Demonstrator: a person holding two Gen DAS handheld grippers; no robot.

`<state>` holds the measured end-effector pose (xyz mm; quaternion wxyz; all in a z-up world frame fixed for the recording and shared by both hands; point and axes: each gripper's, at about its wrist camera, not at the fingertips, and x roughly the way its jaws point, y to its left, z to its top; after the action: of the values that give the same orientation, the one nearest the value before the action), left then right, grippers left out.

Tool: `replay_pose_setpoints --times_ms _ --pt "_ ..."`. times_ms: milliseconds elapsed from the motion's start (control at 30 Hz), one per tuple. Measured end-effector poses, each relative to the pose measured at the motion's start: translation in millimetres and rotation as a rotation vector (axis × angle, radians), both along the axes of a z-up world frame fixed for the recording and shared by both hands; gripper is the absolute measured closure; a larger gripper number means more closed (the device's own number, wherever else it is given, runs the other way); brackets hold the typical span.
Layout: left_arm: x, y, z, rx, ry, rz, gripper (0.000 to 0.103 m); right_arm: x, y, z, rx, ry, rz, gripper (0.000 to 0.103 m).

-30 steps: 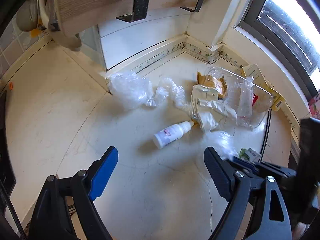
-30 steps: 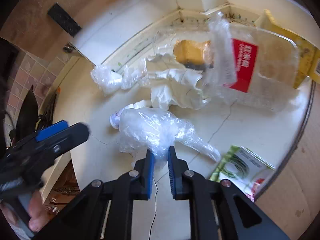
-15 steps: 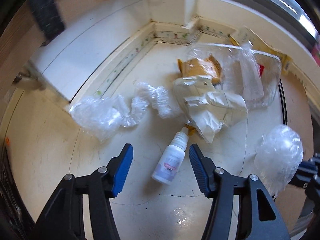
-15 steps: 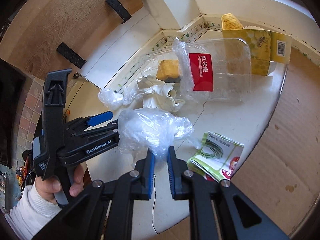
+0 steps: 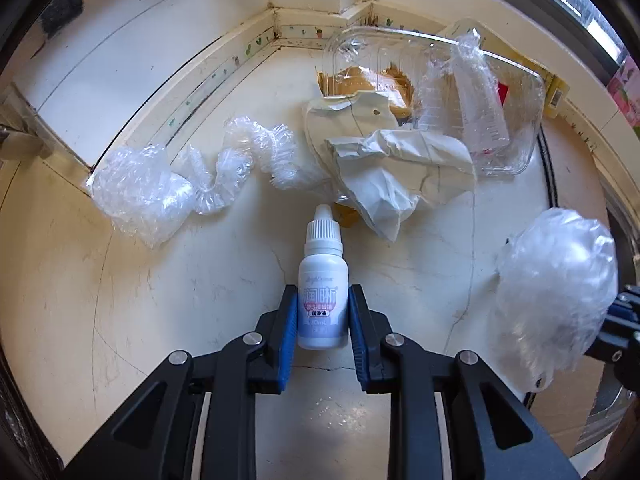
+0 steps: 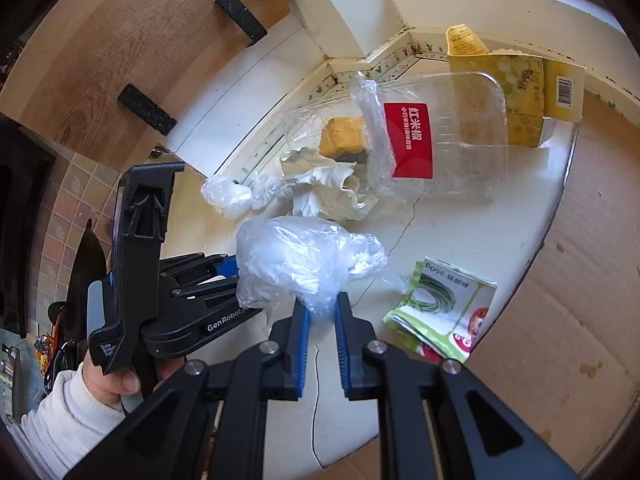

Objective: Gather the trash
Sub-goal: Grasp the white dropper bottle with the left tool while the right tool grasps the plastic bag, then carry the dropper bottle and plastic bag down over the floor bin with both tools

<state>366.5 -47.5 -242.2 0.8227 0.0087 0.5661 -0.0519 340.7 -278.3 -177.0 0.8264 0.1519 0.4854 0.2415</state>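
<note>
My left gripper [image 5: 323, 312] is shut on a small white dropper bottle [image 5: 322, 276] that lies on the cream counter, cap pointing away. My right gripper [image 6: 320, 312] is shut on a crumpled clear plastic bag [image 6: 296, 260] and holds it above the counter; the bag also shows at the right of the left wrist view [image 5: 556, 292]. More trash lies beyond: a twisted clear plastic wrap [image 5: 188, 184], crumpled white paper [image 5: 392, 172] and a clear plastic clamshell box [image 5: 500, 92] with a red label [image 6: 410, 142].
A yellow carton [image 6: 520, 92] leans in the corner by the window. A green and white packet [image 6: 440, 308] lies at the counter's edge. A cardboard box [image 6: 572, 280] stands to the right. A wooden shelf with black brackets [image 6: 148, 108] hangs above.
My left gripper moved forward and closed on the dropper bottle, which was lying loose between open fingers before. My right gripper kept its hold on the plastic bag and drew back a little.
</note>
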Motion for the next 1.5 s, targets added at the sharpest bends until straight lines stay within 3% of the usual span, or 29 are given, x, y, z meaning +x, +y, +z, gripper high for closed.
replay_pose_setpoints --times_ms 200,500,800,1167,1500 --pt "-19.1 1.7 23.5 -0.002 -0.03 0.025 0.081 -15.6 3.2 8.2 0.002 -0.014 -0.008 0.091" --pt "-75.8 7.3 86.5 -0.006 -0.106 0.051 0.081 -57.6 12.3 40.7 0.007 -0.079 -0.007 0.091" --pt "-147.7 22.3 135.4 -0.099 -0.166 0.073 0.081 -125.9 26.6 77.1 -0.01 -0.165 -0.014 0.091" --pt "-270.4 37.0 129.4 -0.171 -0.158 0.052 0.081 -244.4 61.2 85.1 -0.062 -0.209 -0.017 0.091" --pt "-359.4 69.9 87.9 -0.166 -0.103 0.045 0.081 -321.6 100.2 42.8 -0.067 -0.147 -0.001 0.091"
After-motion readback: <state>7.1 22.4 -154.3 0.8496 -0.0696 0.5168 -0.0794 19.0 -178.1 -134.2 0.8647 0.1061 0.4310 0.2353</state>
